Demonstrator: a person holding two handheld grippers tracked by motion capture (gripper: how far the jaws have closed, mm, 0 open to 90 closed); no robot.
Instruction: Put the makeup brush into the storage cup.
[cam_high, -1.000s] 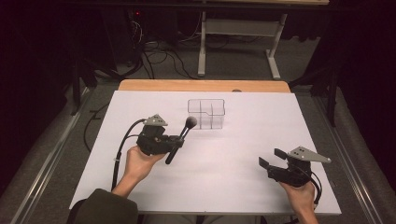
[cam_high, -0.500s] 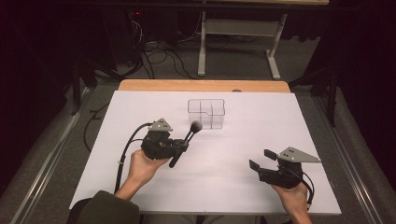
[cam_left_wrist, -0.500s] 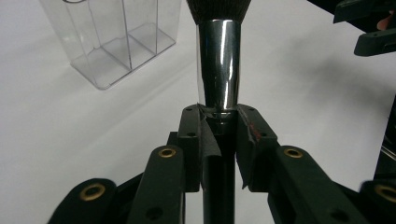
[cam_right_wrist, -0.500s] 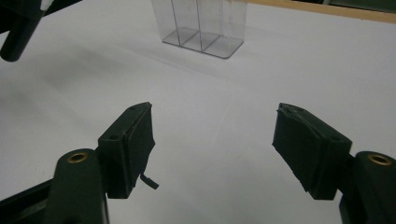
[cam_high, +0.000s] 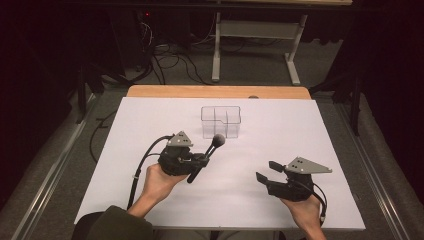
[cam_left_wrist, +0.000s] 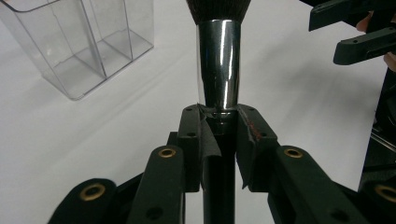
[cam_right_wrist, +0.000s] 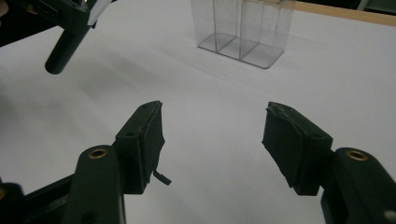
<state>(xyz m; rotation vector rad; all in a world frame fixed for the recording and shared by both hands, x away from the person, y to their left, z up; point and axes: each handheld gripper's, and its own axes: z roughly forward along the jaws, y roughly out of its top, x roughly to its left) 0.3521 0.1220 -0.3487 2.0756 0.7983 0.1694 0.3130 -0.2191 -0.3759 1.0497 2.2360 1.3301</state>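
A white table (cam_high: 260, 200) stands in a dark room, with a wooden edge at its far side and cables on the floor behind it.

The left gripper (cam_high: 197, 164) holds a brush (cam_high: 206, 157). Its jaws are shut tight on the black handle, just under the shiny silver collar. In the left gripper view the brush (cam_left_wrist: 219, 79) stands straight up between the two jaws, and the dark bristles stick out at the top. In the high view the brush is tilted, with its fuzzy head up and pointing toward the box (cam_high: 221, 121). The head is just in front of the box, near it but not touching. The handle end pokes out below the gripper, above the table.

The left hand (cam_high: 157, 182) grips from behind, and a green sleeve shows at the bottom edge.

The right gripper (cam_high: 266, 171) is well to the right of the box and nearer the person. Its jaws stand fairly wide with nothing between them, and they have just been closing a little. They point left, toward the brush. The right hand (cam_high: 305, 210) holds it low over the table.

The box is clear plastic with thin walls that split it into parts. The table between the brush and the box is bare.
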